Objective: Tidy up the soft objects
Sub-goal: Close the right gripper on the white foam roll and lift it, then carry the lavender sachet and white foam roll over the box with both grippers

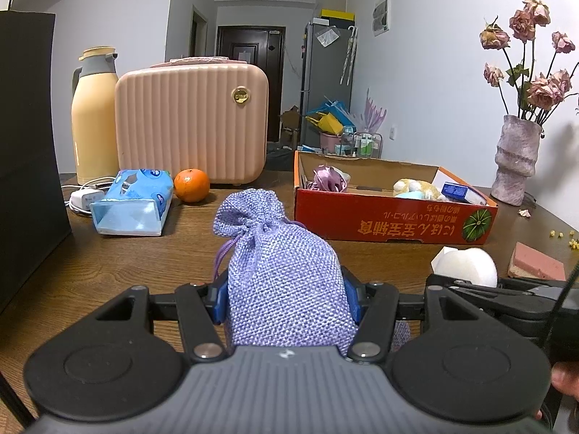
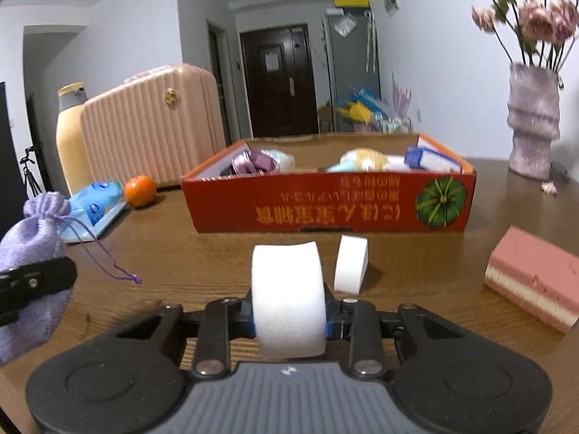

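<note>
Wooden table (image 2: 202, 256), red cardboard box (image 2: 325, 202); hallway door (image 2: 280, 79) behind.

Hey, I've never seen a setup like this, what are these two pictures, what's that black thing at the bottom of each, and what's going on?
There is no robot here. A person holds a hand-held gripping tool in each hand, and each tool carries a wide-angle camera looking forward along its two fingers. The black shape at the bottom of each picture is the tool itself.

One picture is from the left tool, which is shut on a purple woven drawstring pouch. The other is from the right tool, whose jaws pinch a white foam block so that it bows.

On the wooden table lie a second white foam piece, a pink sponge, a red cardboard box already holding some soft things, an orange, a blue tissue pack, a pink case and a vase of dried roses.
</note>
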Motion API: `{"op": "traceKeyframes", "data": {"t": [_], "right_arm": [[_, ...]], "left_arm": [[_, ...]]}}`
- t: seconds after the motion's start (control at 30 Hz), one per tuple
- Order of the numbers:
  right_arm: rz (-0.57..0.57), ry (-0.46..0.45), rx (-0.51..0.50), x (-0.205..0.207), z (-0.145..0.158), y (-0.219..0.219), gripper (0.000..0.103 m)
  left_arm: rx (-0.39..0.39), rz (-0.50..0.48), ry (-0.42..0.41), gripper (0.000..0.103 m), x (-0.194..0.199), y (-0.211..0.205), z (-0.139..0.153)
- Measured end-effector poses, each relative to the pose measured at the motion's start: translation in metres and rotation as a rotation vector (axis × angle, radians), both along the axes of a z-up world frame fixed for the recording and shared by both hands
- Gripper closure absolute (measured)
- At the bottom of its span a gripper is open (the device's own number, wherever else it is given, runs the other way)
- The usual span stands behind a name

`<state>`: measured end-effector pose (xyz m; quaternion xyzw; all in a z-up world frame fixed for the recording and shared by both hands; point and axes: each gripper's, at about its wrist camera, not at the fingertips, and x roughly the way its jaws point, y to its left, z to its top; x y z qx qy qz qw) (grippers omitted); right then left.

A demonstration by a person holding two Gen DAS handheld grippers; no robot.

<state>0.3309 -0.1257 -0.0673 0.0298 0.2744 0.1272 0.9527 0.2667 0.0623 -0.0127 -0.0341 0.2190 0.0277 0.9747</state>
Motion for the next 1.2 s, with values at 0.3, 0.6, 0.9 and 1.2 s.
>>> {"op": "traceKeyframes", "data": {"t": [0.3, 0.6, 0.9, 1.2], "right_arm": [[0.021, -0.104, 0.001, -0.014, 0.012, 0.0, 0.074], [0.038, -0.217, 0.006, -0.025, 0.022, 0.002, 0.074], [0.017, -0.285, 0.01, -0.018, 0.026, -0.001, 0.074], [-0.036, -0.31, 0.02, 0.001, 0.027, -0.01, 0.074]], "left_arm": [[0.004, 0.006, -0.006, 0.045, 0.0, 0.0, -0.001], [0.038, 0.047, -0.035, 0.045, 0.002, -0.002, 0.0], [0.066, 0.061, -0.086, 0.045, 0.007, -0.011, 0.006], [0.081, 0.096, -0.095, 0.045, 0.026, -0.019, 0.008]]}}
